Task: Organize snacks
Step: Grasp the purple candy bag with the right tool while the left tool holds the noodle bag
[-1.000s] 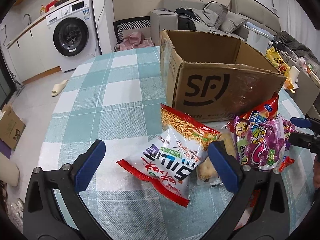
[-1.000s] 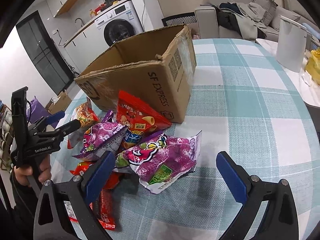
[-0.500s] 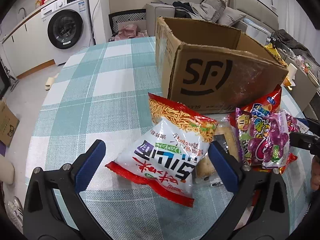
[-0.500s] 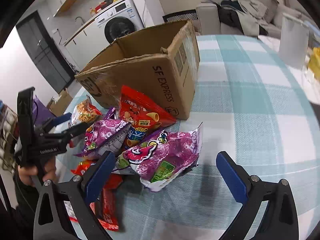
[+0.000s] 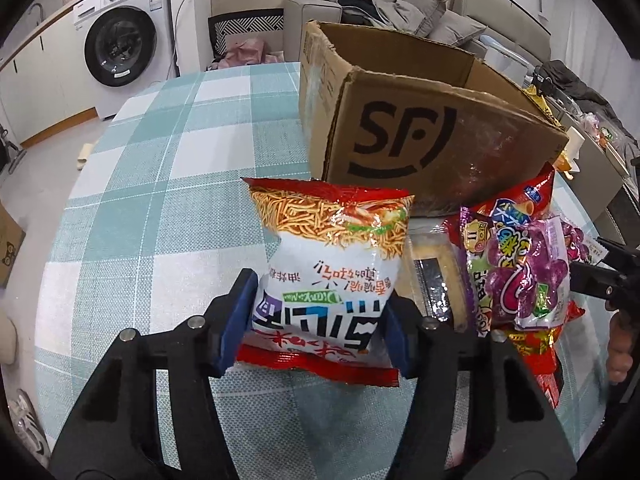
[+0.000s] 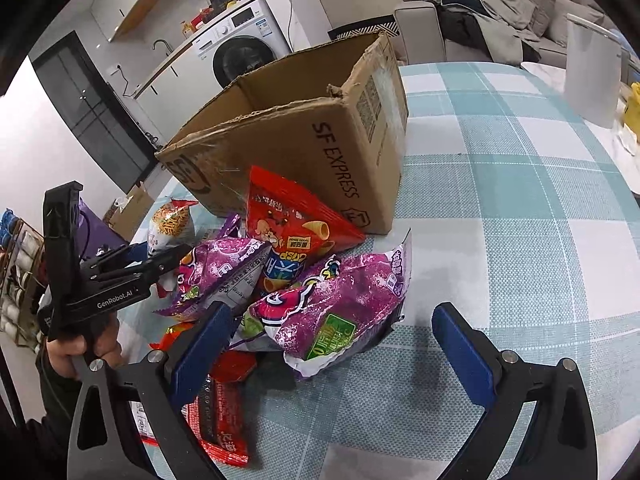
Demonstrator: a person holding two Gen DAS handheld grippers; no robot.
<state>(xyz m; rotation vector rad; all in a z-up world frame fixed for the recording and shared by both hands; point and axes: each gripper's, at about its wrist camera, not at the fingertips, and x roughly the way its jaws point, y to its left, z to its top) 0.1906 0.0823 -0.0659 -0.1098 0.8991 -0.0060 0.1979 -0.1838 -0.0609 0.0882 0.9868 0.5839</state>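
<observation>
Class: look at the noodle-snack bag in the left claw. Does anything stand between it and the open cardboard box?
Nothing visible does. The left claw grips the noodle-snack bag, and the cardboard box stands just behind it, top open. Only its near wall must be cleared; the other snacks lie to one side.

left tongs [image 5: 318,322]: black angular frame, two blue rubber pads, silver round screws on each arm.
right tongs [image 6: 328,344]: the same black frame, blue pads, silver screws.
marking: white "GenRobot.AI" lettering along the left tongs' black body, seen from the right wrist.
clothing: dark sleeve at the left hand [image 6: 86,354].
</observation>
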